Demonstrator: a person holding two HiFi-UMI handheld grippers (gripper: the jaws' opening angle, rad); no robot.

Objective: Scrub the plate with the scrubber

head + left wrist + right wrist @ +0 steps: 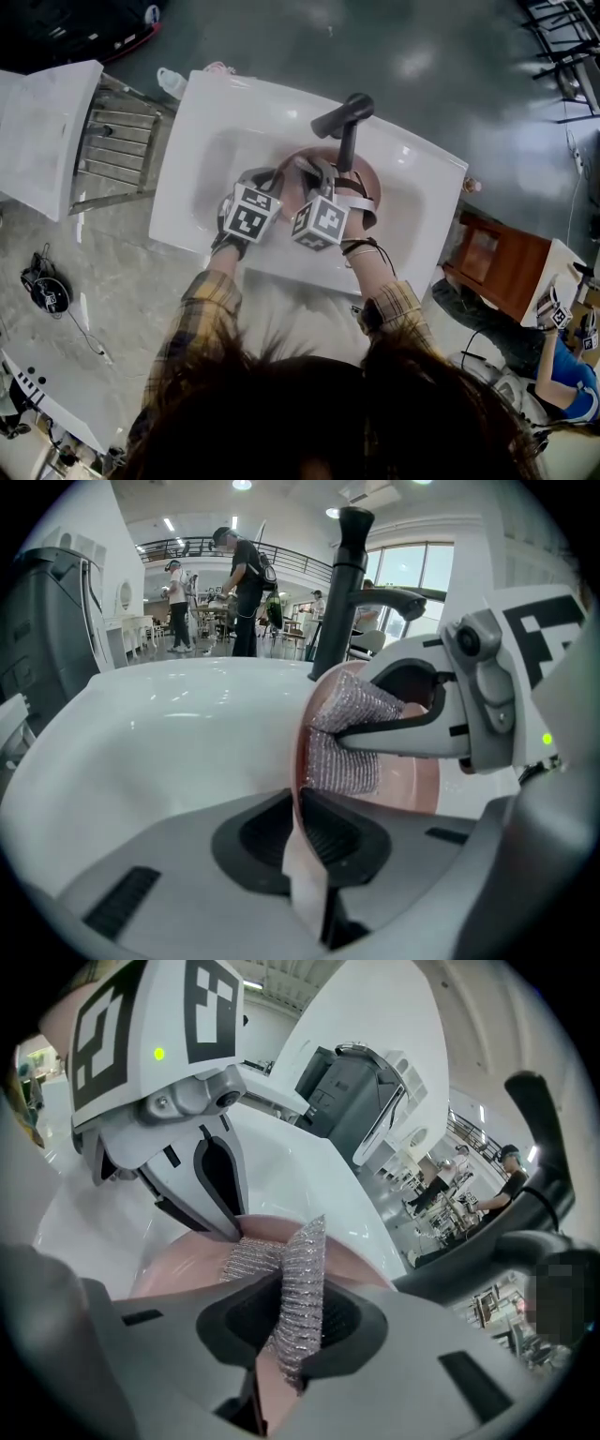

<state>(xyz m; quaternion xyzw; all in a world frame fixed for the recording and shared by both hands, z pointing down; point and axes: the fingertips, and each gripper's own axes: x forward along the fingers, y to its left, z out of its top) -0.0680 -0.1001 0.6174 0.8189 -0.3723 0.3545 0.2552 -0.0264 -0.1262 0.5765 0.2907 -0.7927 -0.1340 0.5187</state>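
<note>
Pinching the pink plate (417,785) by its rim with my left gripper (300,832), jaws nearly closed with just the thin edge clamped between the pads, at roughly 9 o'clock on the plate looking down from my head. The plate is tipped up on edge inside the white sink (216,103), with the black faucet (345,117) at its 12 o'clock. My right gripper (286,1321) is closed on the silver mesh scrubber (302,1279), and the free end of the mesh lies against the plate's face near the middle. So I'd say I'm in the scrubbing step itself, with both things already in hand. For the next move, I reckon the left needs a firm hold so the plate doesn't twist, while the right rubs the mesh across the face, out toward the 3 o'clock side, without slipping off.
</note>
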